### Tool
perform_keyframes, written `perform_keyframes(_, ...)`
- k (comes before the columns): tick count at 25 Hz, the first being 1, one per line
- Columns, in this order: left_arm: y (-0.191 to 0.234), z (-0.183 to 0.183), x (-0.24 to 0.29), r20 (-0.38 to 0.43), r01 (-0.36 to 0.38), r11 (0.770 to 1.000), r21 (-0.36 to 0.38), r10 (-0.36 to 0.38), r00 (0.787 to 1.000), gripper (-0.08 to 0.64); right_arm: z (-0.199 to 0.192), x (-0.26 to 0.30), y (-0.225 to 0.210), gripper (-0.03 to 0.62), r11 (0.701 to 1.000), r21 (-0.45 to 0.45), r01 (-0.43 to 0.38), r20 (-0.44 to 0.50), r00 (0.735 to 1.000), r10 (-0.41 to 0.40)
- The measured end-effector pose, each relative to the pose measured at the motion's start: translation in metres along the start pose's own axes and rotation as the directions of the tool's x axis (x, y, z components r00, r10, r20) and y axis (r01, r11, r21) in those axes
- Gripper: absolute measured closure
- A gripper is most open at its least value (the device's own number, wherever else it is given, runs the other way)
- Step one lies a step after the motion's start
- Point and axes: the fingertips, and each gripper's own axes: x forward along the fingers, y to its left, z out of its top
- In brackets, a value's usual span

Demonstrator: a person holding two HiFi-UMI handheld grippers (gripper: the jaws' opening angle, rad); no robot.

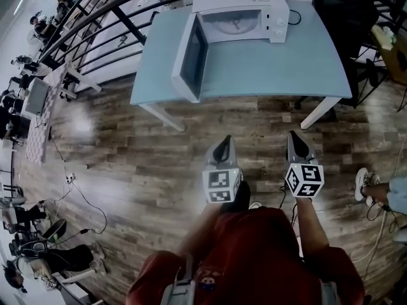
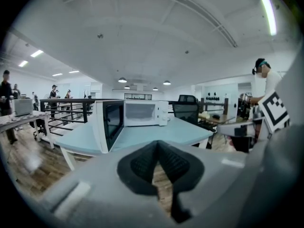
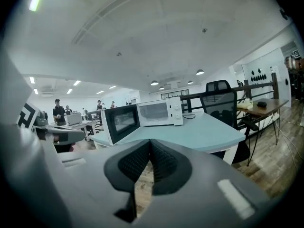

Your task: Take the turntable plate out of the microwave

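Note:
A white microwave (image 1: 238, 8) stands at the back of a light blue table (image 1: 273, 68), its door (image 1: 191, 59) swung wide open to the left. Inside it the round glass turntable plate (image 1: 234, 23) lies flat. Both grippers hang over the wooden floor, well short of the table. My left gripper (image 1: 222, 150) is shut and holds nothing; my right gripper (image 1: 299, 146) is shut and holds nothing too. The left gripper view shows the microwave (image 2: 142, 113) and door (image 2: 108, 125) straight ahead beyond the closed jaws (image 2: 156, 145). The right gripper view shows the microwave (image 3: 159, 112) likewise.
A black office chair (image 1: 340, 5) stands behind the table's right end. A dark railing (image 1: 108, 18) runs along the far left. Desks with people (image 1: 32, 100) line the left side. Another person's shoe (image 1: 364, 184) is on the floor at the right. A wooden desk (image 3: 261, 108) sits further right.

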Motion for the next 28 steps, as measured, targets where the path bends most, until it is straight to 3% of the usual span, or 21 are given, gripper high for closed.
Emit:
perform_keyframes(17, 0.128, 0.045, 0.111, -0.001, 0.012, 1.000, -0.026, -0.012, 1.000, 0.560, 0.050, 0.170, 0.041, 0.592, 0.999, -0.047, -0.009, -0.045, 0.999, 0.007)
perform_keyframes(28, 0.169, 0.063, 0.174, -0.002, 0.075, 0.997, -0.025, -0.076, 0.997, 0.560, 0.075, 0.244, 0.048, 0.592, 0.998, -0.053, 0.029, -0.033, 0.999, -0.031)
